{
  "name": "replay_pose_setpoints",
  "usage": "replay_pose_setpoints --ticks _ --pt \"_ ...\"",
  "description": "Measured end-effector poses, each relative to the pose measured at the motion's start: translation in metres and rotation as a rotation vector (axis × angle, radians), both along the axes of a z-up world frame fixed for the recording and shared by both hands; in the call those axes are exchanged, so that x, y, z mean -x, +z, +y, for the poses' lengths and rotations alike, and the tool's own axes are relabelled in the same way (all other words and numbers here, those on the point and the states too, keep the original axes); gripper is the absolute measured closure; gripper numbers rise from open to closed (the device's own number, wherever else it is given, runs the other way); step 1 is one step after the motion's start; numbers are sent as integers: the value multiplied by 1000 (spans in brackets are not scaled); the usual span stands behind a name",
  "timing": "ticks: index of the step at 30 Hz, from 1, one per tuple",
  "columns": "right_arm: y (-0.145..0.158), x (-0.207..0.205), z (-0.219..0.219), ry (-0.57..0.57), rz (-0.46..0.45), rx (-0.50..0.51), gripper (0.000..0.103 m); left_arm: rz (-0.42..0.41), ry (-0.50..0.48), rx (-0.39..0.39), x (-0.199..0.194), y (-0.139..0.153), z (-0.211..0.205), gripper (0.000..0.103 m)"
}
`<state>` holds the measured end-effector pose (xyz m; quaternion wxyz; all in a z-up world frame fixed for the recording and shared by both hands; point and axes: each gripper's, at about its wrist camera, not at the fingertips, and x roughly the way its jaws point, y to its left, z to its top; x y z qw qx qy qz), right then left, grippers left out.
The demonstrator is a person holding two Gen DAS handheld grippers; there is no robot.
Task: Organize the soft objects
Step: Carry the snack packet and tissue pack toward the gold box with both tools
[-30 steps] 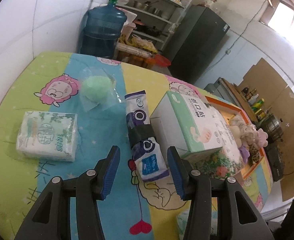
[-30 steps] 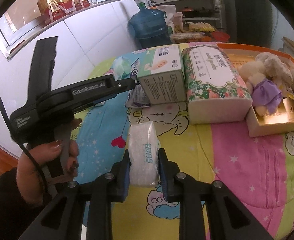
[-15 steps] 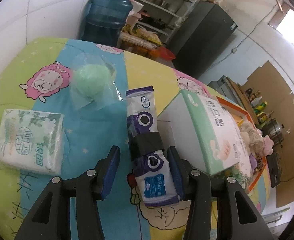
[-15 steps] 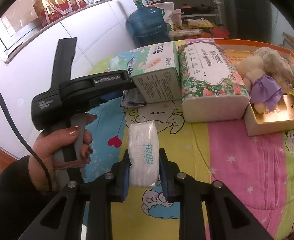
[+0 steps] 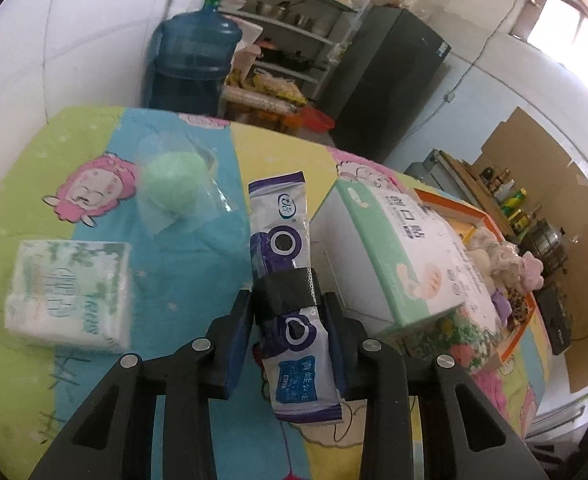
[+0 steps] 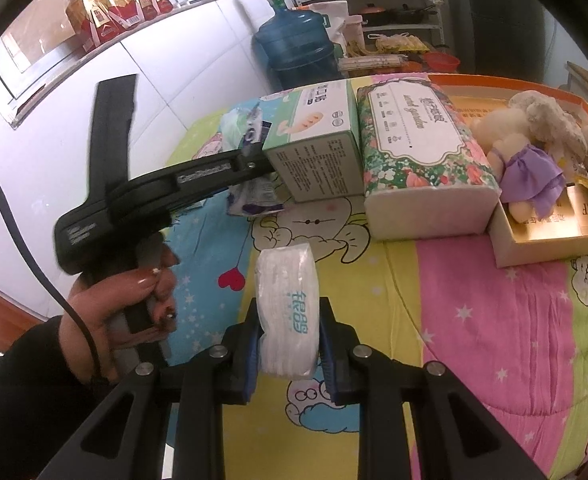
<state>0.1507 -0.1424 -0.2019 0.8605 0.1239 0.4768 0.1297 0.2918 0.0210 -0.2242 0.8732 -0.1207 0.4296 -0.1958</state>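
Note:
A long purple and white pack [image 5: 290, 284] with a black band lies on the colourful cloth. My left gripper [image 5: 288, 338] has its fingers on both sides of it, closed against the pack. My right gripper [image 6: 290, 338] is shut on a small white tissue pack [image 6: 288, 304] and holds it above the cloth. The left gripper [image 6: 254, 166] also shows in the right wrist view, reaching beside the green and white tissue box [image 6: 318, 142].
A green-patterned tissue pack [image 5: 70, 288] and a bagged green ball [image 5: 172, 180] lie to the left. The tissue box [image 5: 398, 252], a floral tissue pack [image 6: 418, 148] and an orange tray [image 6: 550, 232] with plush toys [image 6: 534, 148] stand to the right. A water jug [image 5: 192, 66] is behind.
My left gripper moved forward over the purple pack and closed its fingers onto it. My right gripper still holds the white tissue pack, little moved.

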Motion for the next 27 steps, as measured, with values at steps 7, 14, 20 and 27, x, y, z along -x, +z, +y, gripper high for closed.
replay_pose_setpoints --ticks 7,14,20,27 --pt "7 4 -6 -12 -23 -12 77 -48 24 21 21 28 24 67" --pt "30 18 -14 -24 -71 -16 77 -86 24 47 46 53 39 67" --pt "54 37 -26 -64 -127 13 77 -96 -16 82 66 70 32 67" --pt "85 59 -56 -153 -218 80 77 -116 -99 97 83 89 3 67"
